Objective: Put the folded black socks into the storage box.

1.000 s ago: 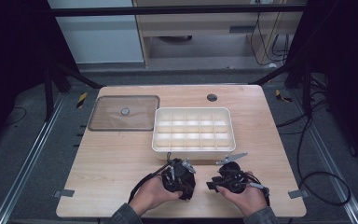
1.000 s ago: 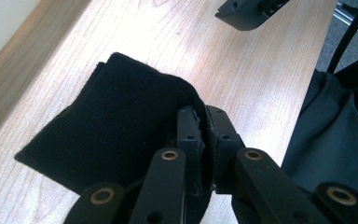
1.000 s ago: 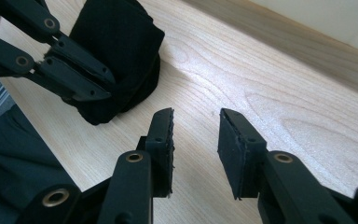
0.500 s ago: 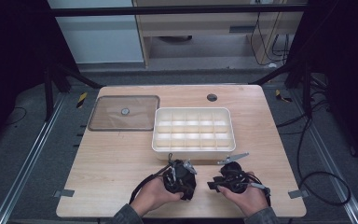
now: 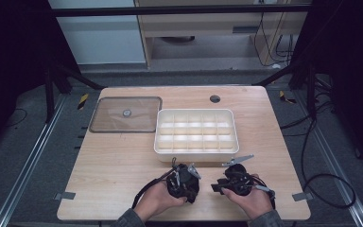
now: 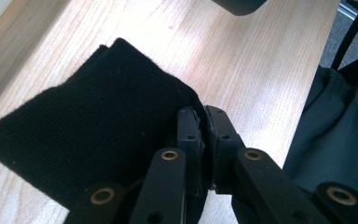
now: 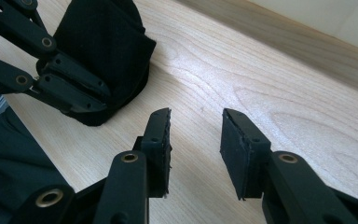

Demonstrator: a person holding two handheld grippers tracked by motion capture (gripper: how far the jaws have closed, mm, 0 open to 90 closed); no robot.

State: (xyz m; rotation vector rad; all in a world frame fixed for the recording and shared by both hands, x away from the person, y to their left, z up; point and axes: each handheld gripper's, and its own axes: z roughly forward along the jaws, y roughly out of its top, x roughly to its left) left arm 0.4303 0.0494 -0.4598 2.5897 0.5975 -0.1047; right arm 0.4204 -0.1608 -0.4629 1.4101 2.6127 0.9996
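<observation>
Clamping down near the lower middle of the high view, the left gripper sits clenched on a black cloth, both close to the table's near edge, just below the white compartment tray. From above that cloth is little more than a dark lump under the hand; the left gripper view tells far more, with the ribbed black fabric spreading to the left of the frame over the pale wood and one edge pinched tight between the two jaws. Over in the right gripper view, the right gripper stands released, jaws apart with bare wood between them, and the cloth with the left gripper's linkage on it sits in the upper left of the frame. Back in the high view, the right gripper lies at lower right of centre, pointing left toward its partner, both hands resting low on the tabletop with forearms entering from the bottom edge. A clear lid lies left of the tray.
</observation>
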